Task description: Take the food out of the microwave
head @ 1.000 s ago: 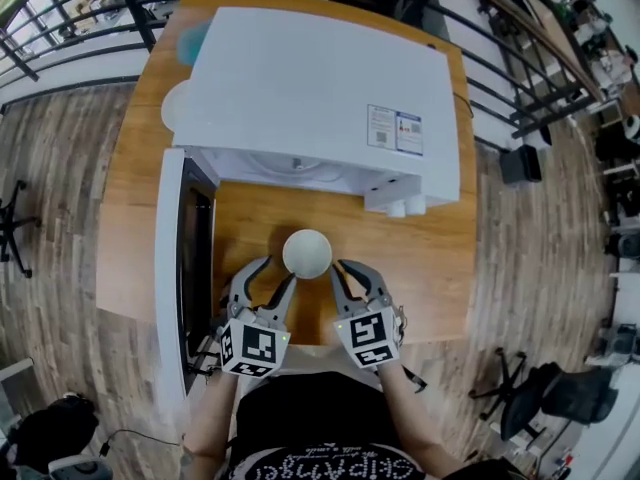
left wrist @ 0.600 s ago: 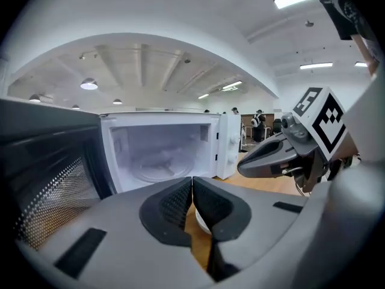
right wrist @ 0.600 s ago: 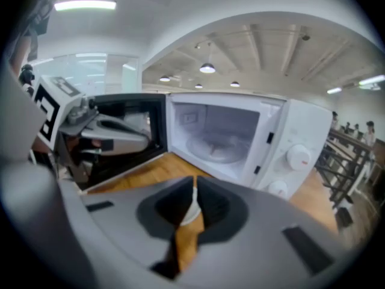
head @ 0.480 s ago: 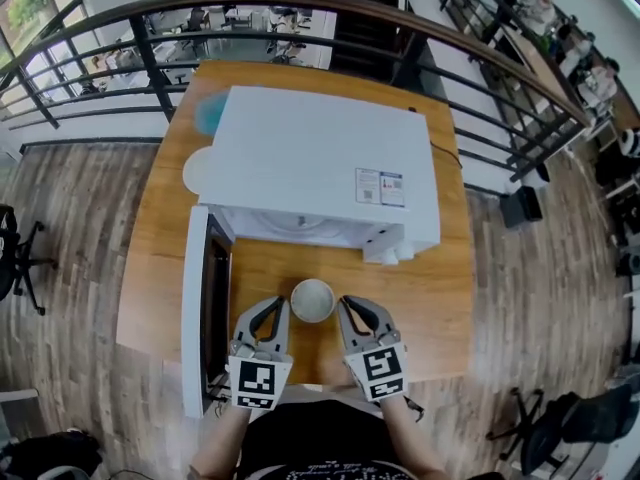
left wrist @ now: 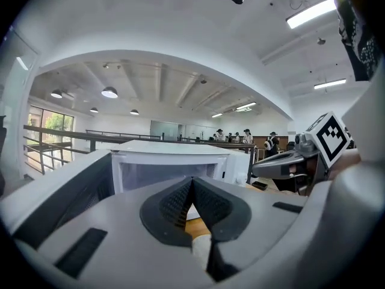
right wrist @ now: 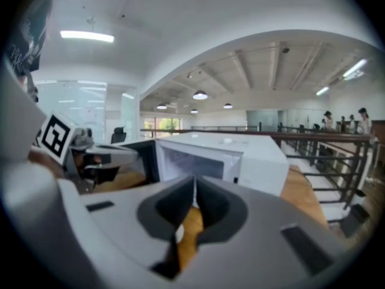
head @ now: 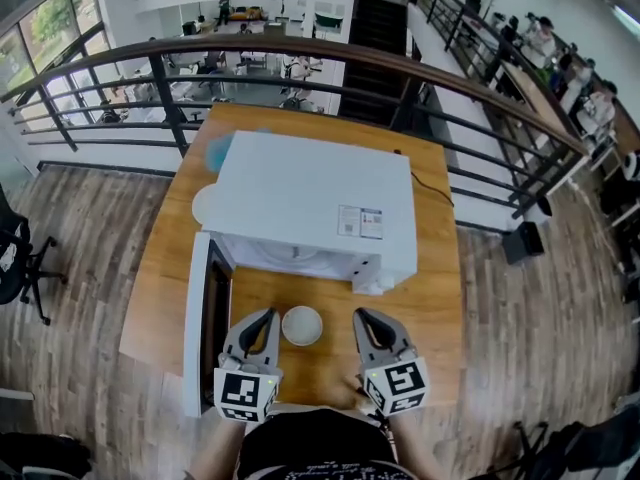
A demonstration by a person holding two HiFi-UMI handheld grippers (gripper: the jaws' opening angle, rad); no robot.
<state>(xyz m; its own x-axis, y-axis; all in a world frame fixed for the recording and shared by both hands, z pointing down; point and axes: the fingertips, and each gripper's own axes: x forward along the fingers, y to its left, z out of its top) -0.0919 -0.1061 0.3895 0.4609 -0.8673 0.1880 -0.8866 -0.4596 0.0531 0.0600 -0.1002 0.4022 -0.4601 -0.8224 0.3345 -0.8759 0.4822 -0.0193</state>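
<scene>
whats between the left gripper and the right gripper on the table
The white bowl, standing on the wooden table before the open microwave, nearer the left gripper than the right gripper. The head view shows it.

left gripper point(head: 265, 318): grey plastic shell, two arched jaw arms | right gripper point(head: 363, 318): same grey build | left marker cube point(head: 245, 392): white faces, black square codes | right marker cube point(head: 398, 384): likewise | pads point(left wrist: 174, 200): black, fine ribbed grid, set in a smooth grey housing | top point(head: 300, 446): black
</scene>
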